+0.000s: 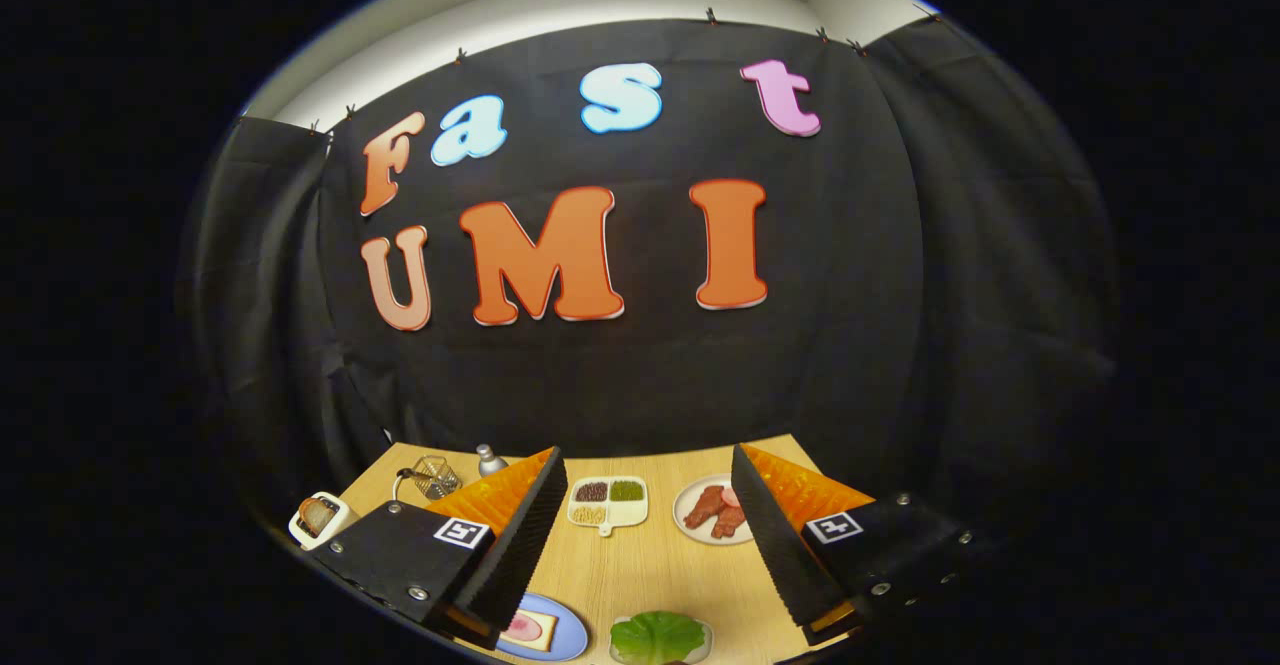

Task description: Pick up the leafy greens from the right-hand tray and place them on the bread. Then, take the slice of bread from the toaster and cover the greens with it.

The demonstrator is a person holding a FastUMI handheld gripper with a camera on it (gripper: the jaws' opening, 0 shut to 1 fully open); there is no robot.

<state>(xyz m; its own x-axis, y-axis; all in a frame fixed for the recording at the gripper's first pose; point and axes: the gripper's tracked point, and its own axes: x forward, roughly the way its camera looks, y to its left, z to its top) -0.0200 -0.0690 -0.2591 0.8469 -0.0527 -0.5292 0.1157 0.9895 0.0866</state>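
Hand-held gripper (640, 505) is held wide, nothing gripped. Nearest, ruffled green leafy greens (657, 637) are seen untouched on their pale tray (703, 642); beside them, the ham-topped bread slice (530, 631) on a blue plate (572, 637). Farther, brown toast (317, 515) is lodged in the white toaster (335, 523). Both steps are judged outstanding.

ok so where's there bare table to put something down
Bare wood lies between the open gripper's fingers, bordered by the divided dish, meat plate, blue plate and leafy greens. Crowded by the toaster and wire basket.

Rides on tool (645, 535), raised above worktop (650, 565) near edge, facing level toward far-edge cloth wall (650, 365).
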